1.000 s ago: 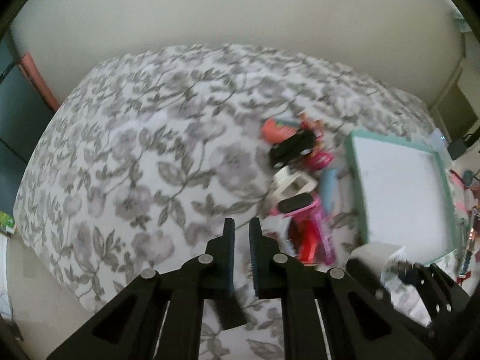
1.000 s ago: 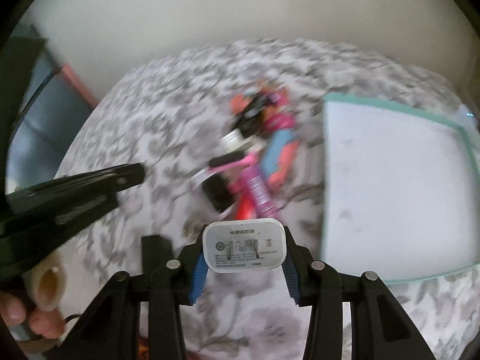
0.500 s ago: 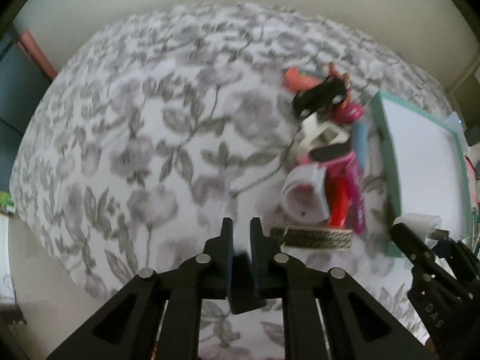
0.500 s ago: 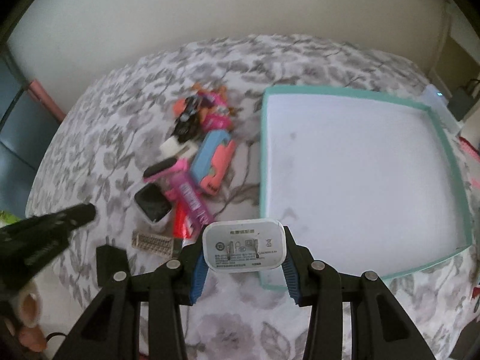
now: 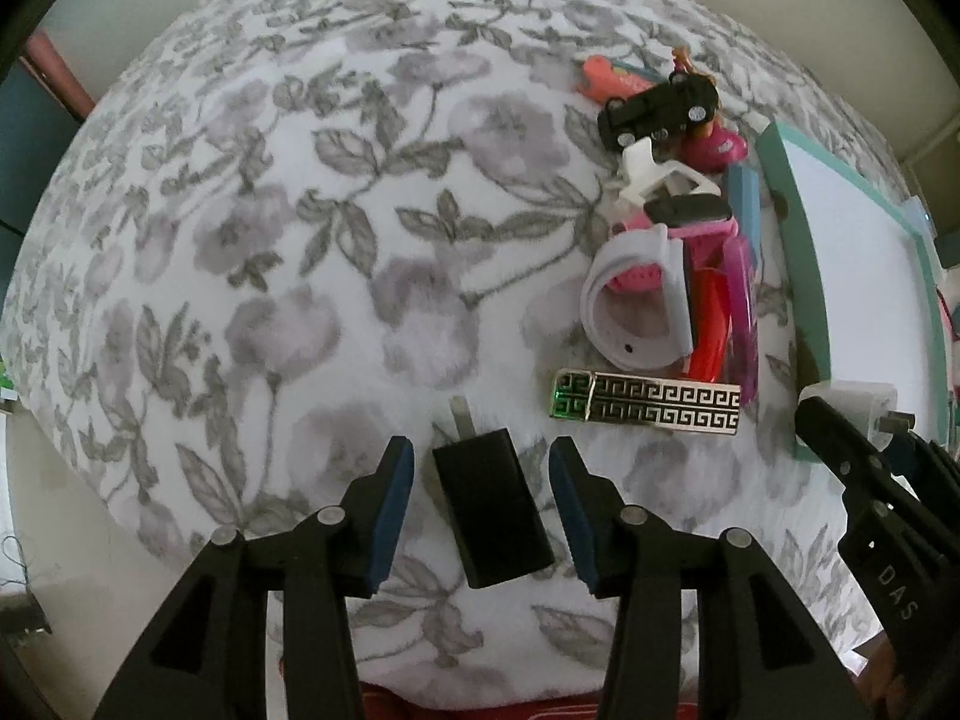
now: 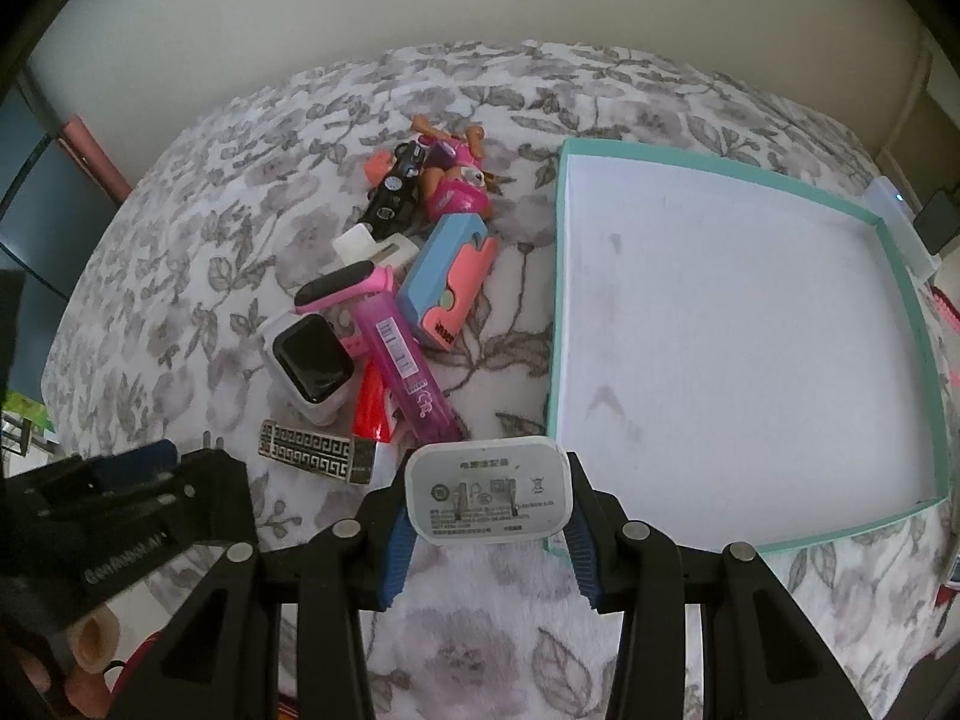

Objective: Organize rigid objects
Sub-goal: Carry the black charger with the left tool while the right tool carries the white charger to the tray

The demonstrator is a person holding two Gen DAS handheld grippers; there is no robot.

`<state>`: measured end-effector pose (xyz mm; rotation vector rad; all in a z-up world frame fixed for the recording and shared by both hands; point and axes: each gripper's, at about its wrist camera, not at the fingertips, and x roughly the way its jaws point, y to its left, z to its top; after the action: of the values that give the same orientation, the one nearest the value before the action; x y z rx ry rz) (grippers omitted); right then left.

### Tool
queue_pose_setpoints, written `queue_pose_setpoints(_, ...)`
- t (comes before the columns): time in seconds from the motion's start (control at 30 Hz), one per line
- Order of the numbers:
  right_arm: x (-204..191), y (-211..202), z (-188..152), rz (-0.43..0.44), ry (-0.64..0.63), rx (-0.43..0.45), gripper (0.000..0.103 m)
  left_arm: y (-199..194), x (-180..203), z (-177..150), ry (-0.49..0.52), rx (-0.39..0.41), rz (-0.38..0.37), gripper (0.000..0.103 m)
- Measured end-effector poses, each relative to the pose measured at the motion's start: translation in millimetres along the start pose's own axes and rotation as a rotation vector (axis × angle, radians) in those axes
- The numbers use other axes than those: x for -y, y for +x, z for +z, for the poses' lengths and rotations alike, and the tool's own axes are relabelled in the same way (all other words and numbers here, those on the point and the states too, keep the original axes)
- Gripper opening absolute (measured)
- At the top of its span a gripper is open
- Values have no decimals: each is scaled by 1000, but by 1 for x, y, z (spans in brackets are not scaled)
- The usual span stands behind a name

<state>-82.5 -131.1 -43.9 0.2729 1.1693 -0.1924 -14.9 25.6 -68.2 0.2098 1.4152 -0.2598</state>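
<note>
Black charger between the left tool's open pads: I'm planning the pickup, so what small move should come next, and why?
Probably close the left tool on the black charger. Its jaws have just been opening and now stand either side of the charger, which lies on the floral blanket with the pads not touching it.

The blanket point(image 5: 252, 252) is soft, fuzzy cloth with grey flowers. The black plug point(image 5: 491, 510) looks like dull, smooth plastic. The white plug point(image 6: 487, 492) is smooth plastic too. The patterned bar point(image 5: 648, 402) shines like metal. The pink lighter point(image 6: 403, 366) is clear, glossy plastic. The tray point(image 6: 909, 312) looks like matt card.
</note>
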Motion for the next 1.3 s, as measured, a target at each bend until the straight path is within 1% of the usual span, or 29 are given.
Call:
queue_pose_setpoints(0.07,-2,0,0,-6,-8,0,46,3,1,-1,3,-11,-11,48)
queue_pose_setpoints(0.17,-3,1,0,-5,-18,-4,46,13,2,1,12,-51,-33,48)
queue_pose_setpoints(0.27,-4,1,1,-10,-24,-4,46,19,2,1,14,-76,-33,46)
queue_pose_setpoints(0.3,-4,1,1,-9,-23,-4,46,22,1,3,17,-79,-33,41)
queue_pose_setpoints(0.33,-4,1,1,-9,-22,-4,46,26,2,4,22,-93,-28,33)
queue_pose_setpoints(0.37,-4,1,0,-11,-24,-4,46,30,3,4,23,-101,-28,30)
queue_pose_setpoints(0.57,-4,1,1,-7,-20,-4,46,30,0,4,21,-72,-37,30)
queue_pose_setpoints(0.67,-3,1,1,-5,-12,-2,46,11,1,4,26,-40,-25,30)
queue_pose_setpoints(0.77,2,-5,3,20,10,18,46,-11,7,11,46,0,-28,30)
queue_pose_setpoints(0.8,3,-7,3,25,16,28,46,-19,13,13,51,9,-33,30)
queue_pose_setpoints(0.9,10,-19,7,36,53,81,46,-53,35,26,99,82,-48,30)
queue_pose_setpoints(1.03,26,-30,16,5,116,143,46,-83,71,45,137,148,-87,30)
queue_pose_setpoints(1.17,59,-33,22,-64,222,180,46,-81,111,59,146,165,-155,30)
queue_pose_setpoints(1.3,94,-31,25,-133,319,194,46,-73,145,69,175,172,-168,30)
